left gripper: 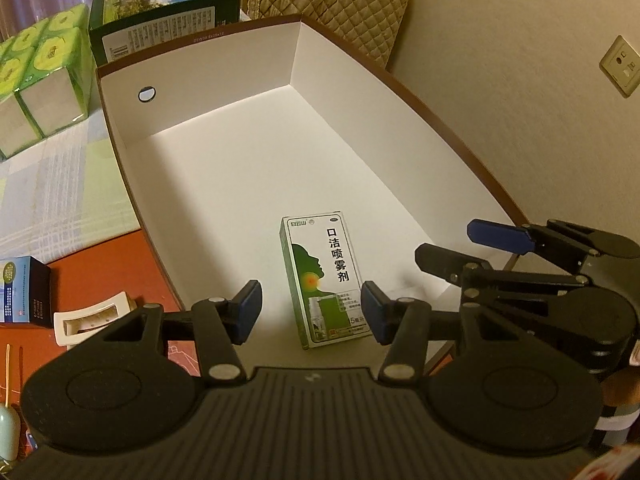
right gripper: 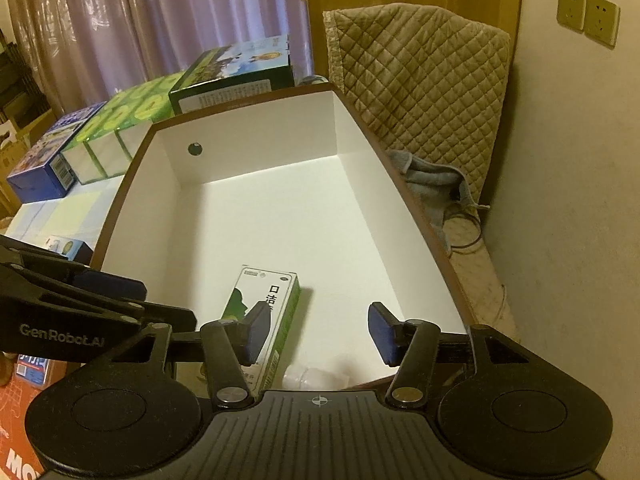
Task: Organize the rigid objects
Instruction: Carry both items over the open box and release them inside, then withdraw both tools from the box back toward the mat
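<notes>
White-walled carton (left gripper: pixel 240 92) floor is seen beneath 2 parted, empty jaw sets; the spray box (left gripper: pixel 326 280) lies flat between the left gripper (left gripper: pixel 311 312) jaws, left of the right gripper (right gripper: pixel 318 334) gap.

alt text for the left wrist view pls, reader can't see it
A green-and-white spray carton lies flat on the floor of an open white box, seen between the open left gripper fingers, which hold nothing. The right gripper reaches in over the box's right edge. Tissue packs and a green carton sit behind the box.

White-lined, brown-rimmed box (left gripper: pixel 224 184) showing a green-and-white carton (left gripper: pixel 326 276); blue-padded black grippers; tan diamond-quilted cover (right gripper: pixel 420 88) appearing behind.
</notes>
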`<state>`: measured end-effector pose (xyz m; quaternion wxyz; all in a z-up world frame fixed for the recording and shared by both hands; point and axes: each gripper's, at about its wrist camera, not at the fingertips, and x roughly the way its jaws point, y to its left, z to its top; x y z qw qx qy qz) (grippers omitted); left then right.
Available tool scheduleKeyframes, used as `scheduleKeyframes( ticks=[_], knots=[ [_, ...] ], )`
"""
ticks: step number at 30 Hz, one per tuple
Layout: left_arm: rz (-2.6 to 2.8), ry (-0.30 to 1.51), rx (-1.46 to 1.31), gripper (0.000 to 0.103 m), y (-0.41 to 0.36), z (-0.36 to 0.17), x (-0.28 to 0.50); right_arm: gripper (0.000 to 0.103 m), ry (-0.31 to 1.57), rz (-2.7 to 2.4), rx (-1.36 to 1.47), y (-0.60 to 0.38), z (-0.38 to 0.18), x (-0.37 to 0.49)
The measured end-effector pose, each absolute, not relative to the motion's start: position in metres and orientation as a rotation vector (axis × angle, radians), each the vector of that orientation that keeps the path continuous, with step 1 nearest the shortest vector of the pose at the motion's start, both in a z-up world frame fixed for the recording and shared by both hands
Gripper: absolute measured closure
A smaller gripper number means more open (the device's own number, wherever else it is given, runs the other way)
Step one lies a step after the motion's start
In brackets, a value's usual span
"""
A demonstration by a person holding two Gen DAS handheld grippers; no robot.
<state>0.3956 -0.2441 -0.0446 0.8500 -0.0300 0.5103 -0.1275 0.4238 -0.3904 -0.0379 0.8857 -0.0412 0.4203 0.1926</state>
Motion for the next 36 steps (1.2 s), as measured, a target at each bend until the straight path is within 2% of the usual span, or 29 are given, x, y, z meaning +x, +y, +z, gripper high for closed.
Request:
scheduleKeyframes(
  ticks=[23,36],
  knots=[
    [-0.245,1.008,-0.069,0.053,-0.237,-0.02,0.362,0.051,0.841,0.436,-0.052,-0.394,-0.022,0.401],
    [-0.266,0.914,-0.13,0.053,-0.19,0.003,0.327,0.051,0.794,0.431,0.056,-0.382,0.002,0.374]
  ],
)
